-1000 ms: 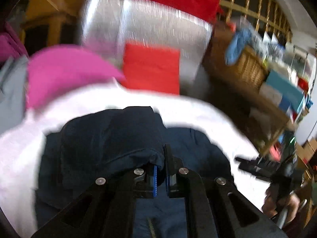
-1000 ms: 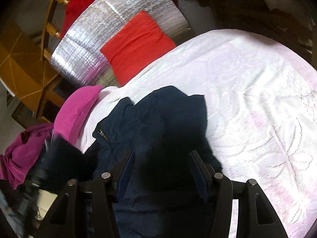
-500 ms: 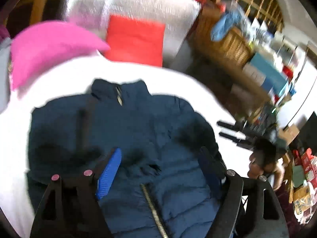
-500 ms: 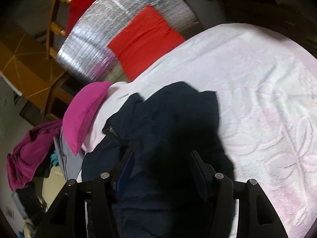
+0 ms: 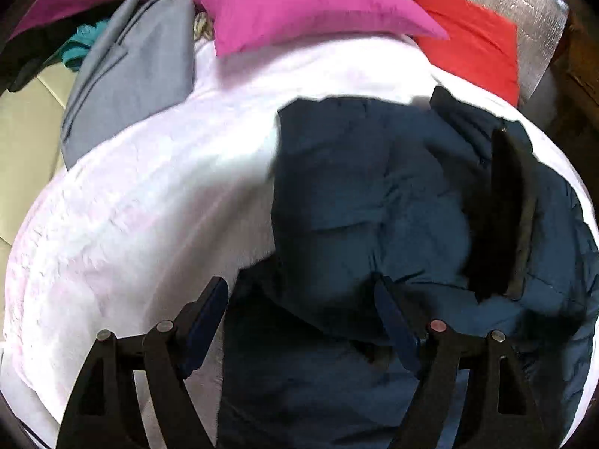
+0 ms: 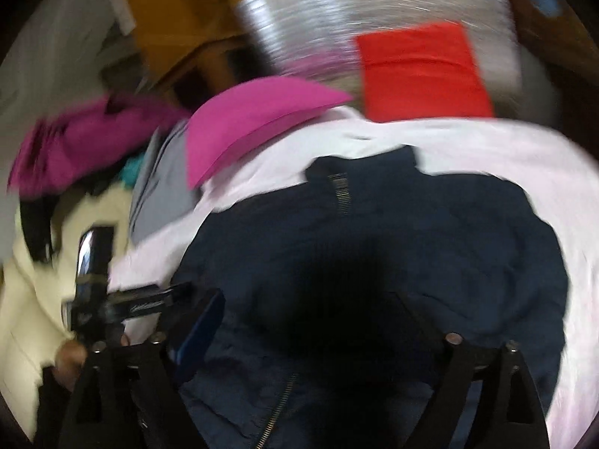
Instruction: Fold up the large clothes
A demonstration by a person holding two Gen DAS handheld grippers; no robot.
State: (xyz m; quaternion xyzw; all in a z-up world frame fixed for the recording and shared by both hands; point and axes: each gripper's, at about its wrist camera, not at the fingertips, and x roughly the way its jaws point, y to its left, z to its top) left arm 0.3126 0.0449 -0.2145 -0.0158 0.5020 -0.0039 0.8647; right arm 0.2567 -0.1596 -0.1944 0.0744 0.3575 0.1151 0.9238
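While both grippers hang over the navy jacket (image 5: 374, 194), their jaws stand apart with nothing clamped.

The left gripper (image 5: 303, 321) tilts steeply down above the jacket's edge, where it meets the white bedspread (image 5: 149, 194); its fingers are spread and free of the cloth. The right gripper (image 6: 318, 336), angled down over the jacket's zipped front, has just been opening wide, with fabric below but not pinched. The jacket lies spread on the bedspread, below a pink pillow (image 5: 299, 3).

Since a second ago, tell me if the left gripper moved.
Yes. The left gripper, fingers now open, swung left: the pink pillow went from the view's left to top centre.
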